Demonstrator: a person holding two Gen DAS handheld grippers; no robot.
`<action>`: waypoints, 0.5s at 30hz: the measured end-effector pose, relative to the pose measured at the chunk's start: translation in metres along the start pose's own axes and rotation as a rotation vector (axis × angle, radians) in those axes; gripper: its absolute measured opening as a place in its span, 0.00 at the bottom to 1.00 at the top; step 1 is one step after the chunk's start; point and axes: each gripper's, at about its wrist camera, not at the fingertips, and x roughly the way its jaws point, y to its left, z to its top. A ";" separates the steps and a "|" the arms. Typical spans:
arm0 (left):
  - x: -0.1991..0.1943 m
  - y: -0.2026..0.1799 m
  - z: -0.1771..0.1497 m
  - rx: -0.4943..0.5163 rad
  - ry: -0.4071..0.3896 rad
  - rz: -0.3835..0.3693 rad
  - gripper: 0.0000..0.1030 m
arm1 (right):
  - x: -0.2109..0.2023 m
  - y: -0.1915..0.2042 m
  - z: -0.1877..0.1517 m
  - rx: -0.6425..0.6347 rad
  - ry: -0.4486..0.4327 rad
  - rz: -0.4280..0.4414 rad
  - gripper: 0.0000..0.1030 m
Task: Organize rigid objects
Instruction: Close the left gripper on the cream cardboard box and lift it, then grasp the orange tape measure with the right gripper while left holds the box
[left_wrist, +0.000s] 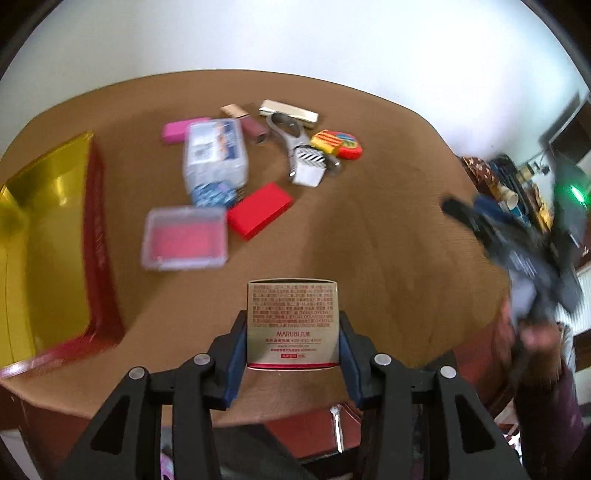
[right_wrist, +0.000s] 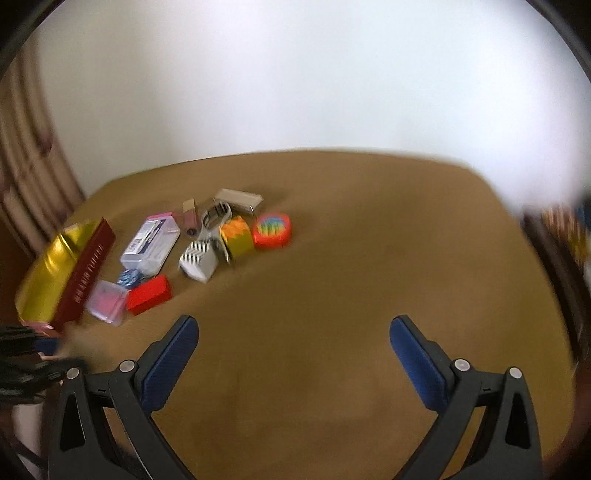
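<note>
Left hand-held gripper (left_wrist: 293, 332) clamps beige printed carton (left_wrist: 293, 321); right hand-held gripper (right_wrist: 293, 350) gapes empty; gold-lined red tray (left_wrist: 48, 236) unfilled, clutter remaining.

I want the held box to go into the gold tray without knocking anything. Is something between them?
Nothing visible. The left gripper holds the beige box, and bare table runs to the gold tray. The clear pink case lies farther back, beside that path.

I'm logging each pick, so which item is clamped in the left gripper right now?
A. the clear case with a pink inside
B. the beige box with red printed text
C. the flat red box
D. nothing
B: the left gripper has its blue pads pressed on both sides of the beige box.
</note>
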 end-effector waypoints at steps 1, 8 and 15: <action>-0.005 0.004 -0.004 -0.015 -0.002 -0.004 0.44 | 0.012 0.003 0.011 -0.081 -0.012 0.010 0.99; -0.022 0.018 -0.018 -0.051 -0.011 0.011 0.44 | 0.093 0.009 0.055 -0.484 0.146 0.179 0.72; -0.027 0.022 -0.015 -0.086 -0.001 0.001 0.44 | 0.137 0.021 0.084 -0.654 0.219 0.224 0.81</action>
